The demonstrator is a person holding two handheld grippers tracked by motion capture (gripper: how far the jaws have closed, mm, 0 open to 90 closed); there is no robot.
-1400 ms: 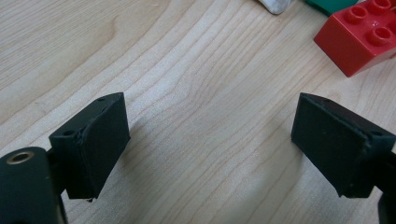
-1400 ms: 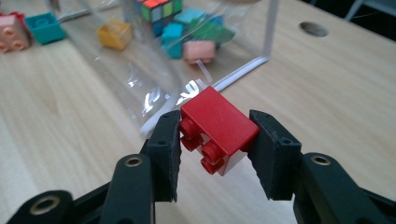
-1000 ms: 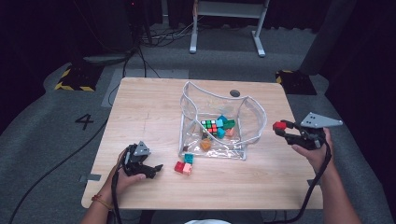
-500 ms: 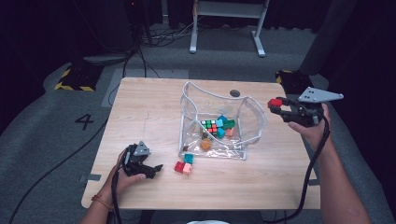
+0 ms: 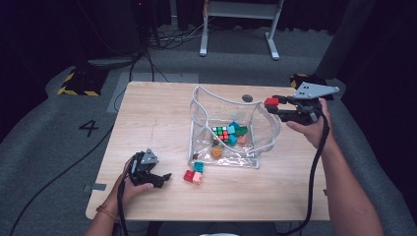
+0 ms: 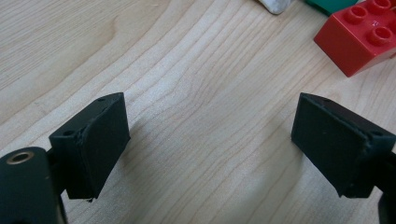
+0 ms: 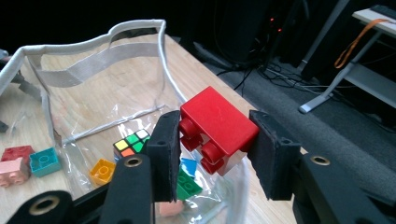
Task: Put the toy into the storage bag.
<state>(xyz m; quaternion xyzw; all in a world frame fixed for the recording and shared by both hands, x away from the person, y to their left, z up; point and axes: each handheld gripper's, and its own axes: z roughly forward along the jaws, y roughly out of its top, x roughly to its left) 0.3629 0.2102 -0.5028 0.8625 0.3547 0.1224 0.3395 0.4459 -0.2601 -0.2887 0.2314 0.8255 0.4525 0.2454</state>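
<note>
- High view: the right gripper (image 5: 273,103) has risen and moved in from the bag's right side; it now hangs beside the top edge of the clear bag (image 5: 199,125), on the bag's right, with a red brick (image 5: 271,102) clenched in its jaws. Judged from that, the brick is on its way to being dropped into the bag, where a puzzle cube (image 5: 221,132) and other coloured bricks already lie.
- The right forearm reaches up along the bag's right side, hand wrapped round the gripper body, jaws pointing towards the bag.
- The left gripper (image 5: 166,178) has stayed put, resting on the table (image 5: 147,113) in front of the bag's left corner. Three loose bricks (image 5: 193,173) lie just in front of the bag, near that gripper.
- Left gripper view: its jaws stand wide apart over bare wood, grasping nothing; a red brick on the table (image 6: 359,35) lies ahead of them, apart.
- Right gripper view: both pads press the held brick's sides, its studs facing the camera, with the bag's rim (image 7: 161,56) just beyond and below.
</note>
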